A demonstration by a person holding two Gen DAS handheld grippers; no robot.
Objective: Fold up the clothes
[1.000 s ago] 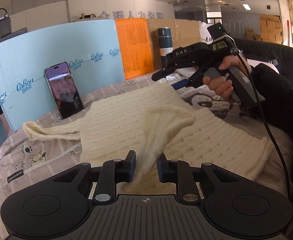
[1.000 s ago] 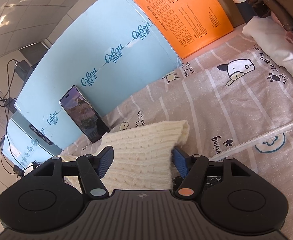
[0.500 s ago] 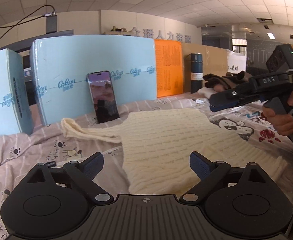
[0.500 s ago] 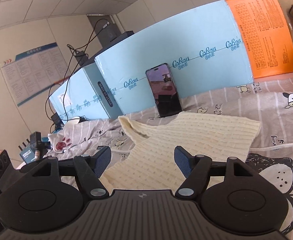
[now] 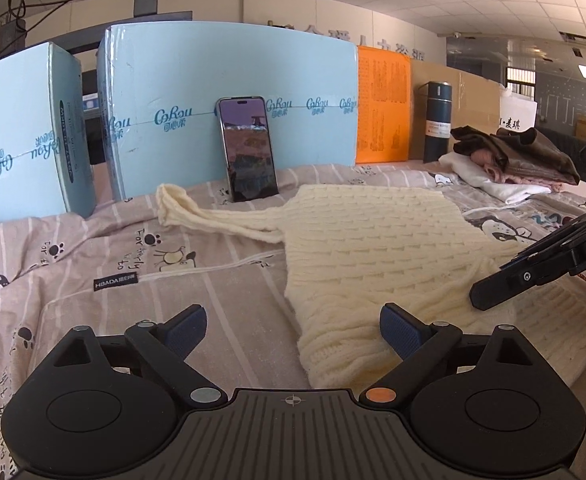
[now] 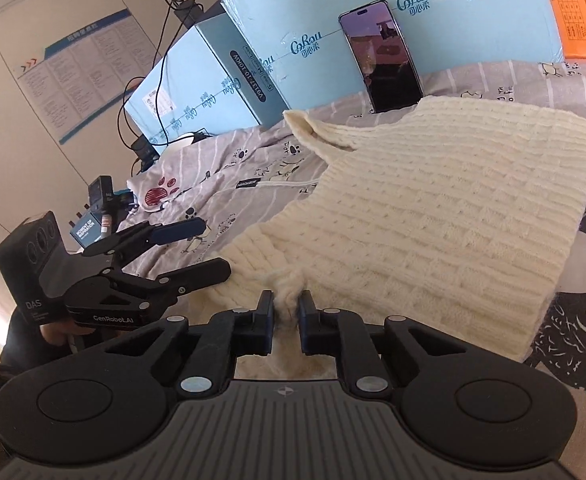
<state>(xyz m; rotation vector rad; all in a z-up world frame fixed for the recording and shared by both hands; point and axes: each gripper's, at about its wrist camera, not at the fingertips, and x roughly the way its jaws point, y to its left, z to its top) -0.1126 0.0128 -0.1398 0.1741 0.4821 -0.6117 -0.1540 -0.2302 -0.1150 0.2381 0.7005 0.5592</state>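
A cream cable-knit sweater lies flat on the cartoon-print bedsheet, one sleeve stretched out to the left. My left gripper stands open wide over the sweater's near-left corner, and its pads do not touch the knit. In the right wrist view the sweater fills the middle, and my right gripper is closing its jaws on a small bunch of knit at the near edge, pads pressing it. The left gripper hovers open just left of that spot. The right gripper's fingers rest on the sweater's right side.
A phone leans on light blue boxes at the back. An orange board and a dark flask stand to their right. A pile of folded clothes sits at the back right. Small devices and cables lie past the bed's left edge.
The left gripper let go of the raised fold and opened wide; the sweater dropped flat. The right gripper swung round to the near edge and shut on the knit.
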